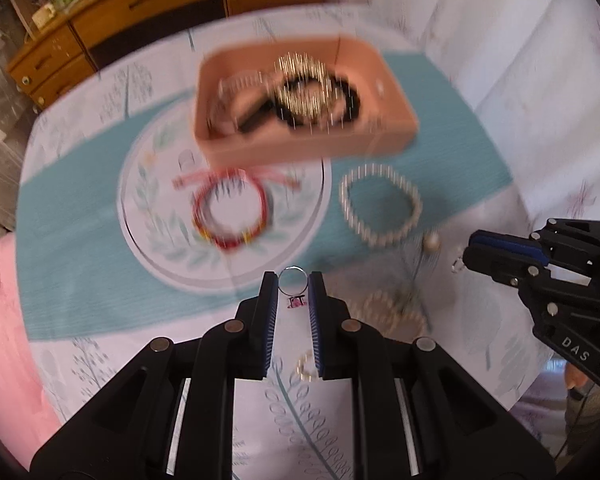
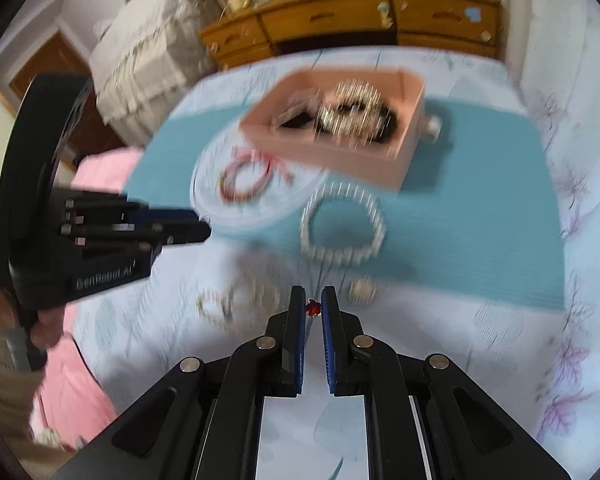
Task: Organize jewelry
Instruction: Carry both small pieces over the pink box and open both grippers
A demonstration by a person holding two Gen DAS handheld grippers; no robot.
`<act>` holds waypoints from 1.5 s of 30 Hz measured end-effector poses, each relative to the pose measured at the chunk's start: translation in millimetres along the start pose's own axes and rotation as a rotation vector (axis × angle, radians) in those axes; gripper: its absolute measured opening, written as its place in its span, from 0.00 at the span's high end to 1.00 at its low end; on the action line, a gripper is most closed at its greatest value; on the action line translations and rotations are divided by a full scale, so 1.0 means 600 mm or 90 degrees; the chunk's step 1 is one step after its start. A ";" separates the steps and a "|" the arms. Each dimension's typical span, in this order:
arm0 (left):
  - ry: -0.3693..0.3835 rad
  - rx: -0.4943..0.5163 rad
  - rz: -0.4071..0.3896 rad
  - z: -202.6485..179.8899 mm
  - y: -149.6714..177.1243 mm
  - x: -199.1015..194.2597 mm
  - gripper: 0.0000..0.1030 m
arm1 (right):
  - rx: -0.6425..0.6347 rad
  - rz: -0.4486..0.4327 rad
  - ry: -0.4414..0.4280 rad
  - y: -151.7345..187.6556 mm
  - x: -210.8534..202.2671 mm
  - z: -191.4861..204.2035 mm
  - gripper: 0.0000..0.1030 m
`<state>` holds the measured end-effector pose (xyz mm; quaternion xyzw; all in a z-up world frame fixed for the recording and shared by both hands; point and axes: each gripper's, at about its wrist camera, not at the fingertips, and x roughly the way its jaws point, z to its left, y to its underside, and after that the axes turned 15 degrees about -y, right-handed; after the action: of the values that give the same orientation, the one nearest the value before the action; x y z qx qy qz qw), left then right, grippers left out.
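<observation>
The pink box (image 1: 300, 144) is the landmark here: an open tray already holding a dark beaded bracelet and some pale, glittering pieces, sitting at the far edge of the teal mat (image 1: 68, 240). Both held items lie on the near side of it, so the coming move looks like a forward carry over the mat to the box.

The silver ring (image 1: 293, 282) is pinched at the very tips of the left gripper (image 1: 294, 286); its hoop stands face-on to the camera, and a small red stone setting hangs just beneath it. The jaws are nearly closed, pressing the hoop from either side. From this ring the box lies straight ahead and beyond the round floral plate (image 1: 156, 240), which carries a red cord bracelet (image 1: 230, 216).

The right gripper (image 2: 313, 307) has its jaws almost fully closed on a small red gem piece (image 2: 313, 308); what it is attached to I cannot tell. From there the box is ahead and slightly to the right, past a pearl bracelet (image 2: 342, 228) lying on the mat. This side seems marginally nearer to the box.

Both grippers point steeply down at the bed's floral sheet (image 2: 500, 320), side by side and apart. More pale beaded pieces (image 2: 220, 304) lie near, on the sheet. A thin hoop held only at the tips could slip, so a level, unhurried carry seems wise.
</observation>
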<state>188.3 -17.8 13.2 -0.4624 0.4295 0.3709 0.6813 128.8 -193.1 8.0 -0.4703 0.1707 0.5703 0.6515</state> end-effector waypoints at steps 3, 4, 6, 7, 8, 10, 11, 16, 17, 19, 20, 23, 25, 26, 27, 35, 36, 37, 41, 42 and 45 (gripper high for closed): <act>0.003 -0.025 -0.021 0.013 -0.042 -0.019 0.88 | 0.015 -0.051 -0.006 -0.049 -0.021 -0.009 0.92; 0.004 -0.035 -0.027 0.017 -0.058 -0.023 0.88 | 0.019 -0.064 -0.006 -0.062 -0.025 -0.012 0.92; 0.012 -0.052 -0.034 0.029 -0.086 -0.026 0.88 | 0.031 -0.092 -0.015 -0.095 -0.030 -0.018 0.92; 0.017 -0.060 -0.037 0.034 -0.098 -0.025 0.88 | 0.038 -0.100 -0.020 -0.109 -0.032 -0.023 0.92; 0.022 -0.071 -0.041 0.037 -0.112 -0.024 0.88 | 0.044 -0.106 -0.024 -0.122 -0.035 -0.028 0.92; 0.026 -0.089 -0.045 0.041 -0.132 -0.019 0.88 | 0.057 -0.116 -0.031 -0.147 -0.031 -0.039 0.92; 0.029 -0.094 -0.045 0.042 -0.139 -0.012 0.88 | 0.062 -0.121 -0.028 -0.157 -0.027 -0.043 0.92; 0.037 -0.123 -0.043 0.037 -0.170 0.025 0.88 | 0.072 -0.127 -0.003 -0.190 -0.002 -0.065 0.92; 0.041 -0.128 -0.042 0.037 -0.171 0.036 0.88 | 0.077 -0.126 -0.005 -0.194 0.005 -0.070 0.92; 0.046 -0.134 -0.038 0.035 -0.174 0.054 0.88 | 0.089 -0.123 -0.004 -0.196 0.020 -0.084 0.92; 0.047 -0.136 -0.035 0.033 -0.175 0.064 0.88 | 0.092 -0.123 -0.006 -0.197 0.025 -0.088 0.92; 0.059 -0.146 -0.018 0.029 -0.176 0.087 0.87 | 0.106 -0.114 0.004 -0.192 0.044 -0.105 0.89; 0.064 -0.146 -0.006 0.028 -0.175 0.097 0.87 | 0.111 -0.115 -0.006 -0.191 0.051 -0.114 0.87; 0.063 -0.145 -0.003 0.027 -0.175 0.100 0.87 | 0.111 -0.117 -0.005 -0.188 0.052 -0.115 0.86; 0.062 -0.144 -0.001 0.026 -0.173 0.103 0.87 | 0.110 -0.118 -0.002 -0.186 0.053 -0.116 0.86; 0.045 -0.129 -0.017 0.042 -0.152 0.088 0.68 | 0.068 -0.113 0.016 -0.160 0.049 -0.094 0.86; 0.041 -0.128 -0.021 0.045 -0.148 0.083 0.65 | 0.064 -0.111 0.017 -0.157 0.048 -0.090 0.86; 0.039 -0.126 -0.024 0.049 -0.144 0.078 0.65 | 0.060 -0.110 0.017 -0.153 0.047 -0.086 0.86; 0.029 -0.118 -0.032 0.062 -0.126 0.060 0.65 | 0.045 -0.103 0.014 -0.137 0.040 -0.071 0.86; 0.027 -0.115 -0.034 0.063 -0.122 0.055 0.65 | 0.043 -0.100 0.014 -0.132 0.038 -0.068 0.86; 0.021 -0.104 -0.041 0.068 -0.107 0.039 0.65 | 0.034 -0.090 0.015 -0.122 0.033 -0.058 0.86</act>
<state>264.6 4.5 19.7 -0.5358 0.3940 0.3752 0.6457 211.5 -203.3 6.1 -0.4703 0.1598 0.5127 0.7003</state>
